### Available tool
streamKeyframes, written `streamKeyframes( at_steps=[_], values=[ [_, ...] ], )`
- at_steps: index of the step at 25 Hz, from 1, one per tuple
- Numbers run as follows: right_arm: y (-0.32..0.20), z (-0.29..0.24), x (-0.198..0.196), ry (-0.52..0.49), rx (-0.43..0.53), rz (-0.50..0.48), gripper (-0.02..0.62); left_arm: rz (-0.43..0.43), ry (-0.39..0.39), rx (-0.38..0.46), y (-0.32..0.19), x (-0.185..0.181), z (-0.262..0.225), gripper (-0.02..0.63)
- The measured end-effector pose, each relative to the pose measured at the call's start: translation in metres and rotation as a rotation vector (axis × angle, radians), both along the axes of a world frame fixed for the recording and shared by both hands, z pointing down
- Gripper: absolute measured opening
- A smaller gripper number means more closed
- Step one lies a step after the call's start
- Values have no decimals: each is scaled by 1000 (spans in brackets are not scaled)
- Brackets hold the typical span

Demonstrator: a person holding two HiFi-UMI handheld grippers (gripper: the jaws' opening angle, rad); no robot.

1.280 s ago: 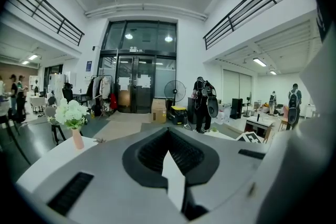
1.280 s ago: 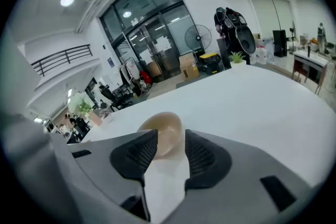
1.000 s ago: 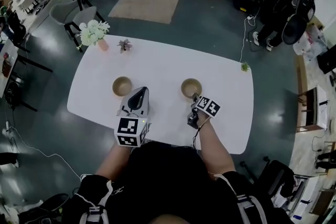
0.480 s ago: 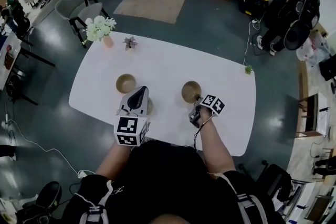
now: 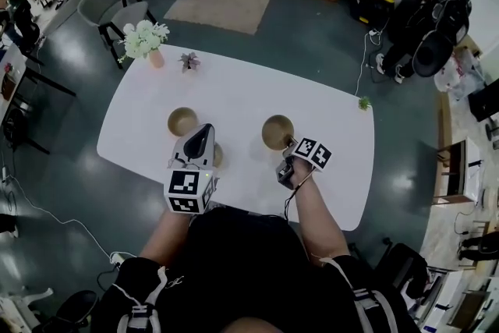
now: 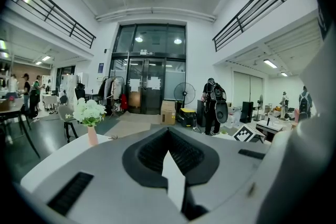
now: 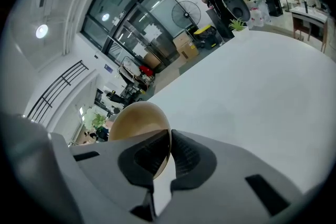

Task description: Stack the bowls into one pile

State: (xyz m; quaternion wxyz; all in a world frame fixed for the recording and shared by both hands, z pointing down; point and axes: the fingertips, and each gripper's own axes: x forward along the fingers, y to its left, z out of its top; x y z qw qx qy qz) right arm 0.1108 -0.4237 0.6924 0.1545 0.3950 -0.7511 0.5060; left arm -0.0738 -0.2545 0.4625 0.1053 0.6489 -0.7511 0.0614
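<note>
Pinched at its rim by the just-closed jaws of the right gripper (image 5: pixel 288 142), the bowl (image 5: pixel 274 130) right of centre over the table (image 5: pixel 335 121) should be carried level onto the left bowl (image 5: pixel 182 121), while the jaws of the left gripper (image 5: pixel 204 129) are pressed together, empty.

**A:** Bare top is seen across the middle of the white table (image 5: pixel 234 99), and a broad lane is offered between the left bowl (image 5: pixel 182 121) and the right bowl (image 5: pixel 277 132).

**B:** At the near end that lane is narrowed by the left gripper (image 5: pixel 204 130), with a third bowl (image 5: pixel 217 156) half hidden beneath it.

**A:** The far left corner is blocked by the flower vase (image 5: pixel 144 44) and the small potted plant (image 5: pixel 189 61).

**B:** The right side is found open, a green sprig (image 5: pixel 363 101) at the rim excepted.
</note>
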Motion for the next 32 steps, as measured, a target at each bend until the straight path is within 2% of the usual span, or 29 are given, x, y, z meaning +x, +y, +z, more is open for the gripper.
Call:
streamKeyframes(
  at_steps=[6, 18, 23, 32],
  values=[
    [16, -19, -46, -10, 42, -126, 29, -64, 5, -5, 22, -16, 6, 14],
    [92, -23, -161, 21, 84, -463, 29, -266, 30, -32, 92, -68, 24, 14],
    [120, -15, -185, 69, 106, -561, 29, -330, 54, -46, 120, -79, 34, 14],
    [151, 10, -206, 220, 197, -715, 32, -407, 89, -31, 150, -97, 45, 14]
  ],
)
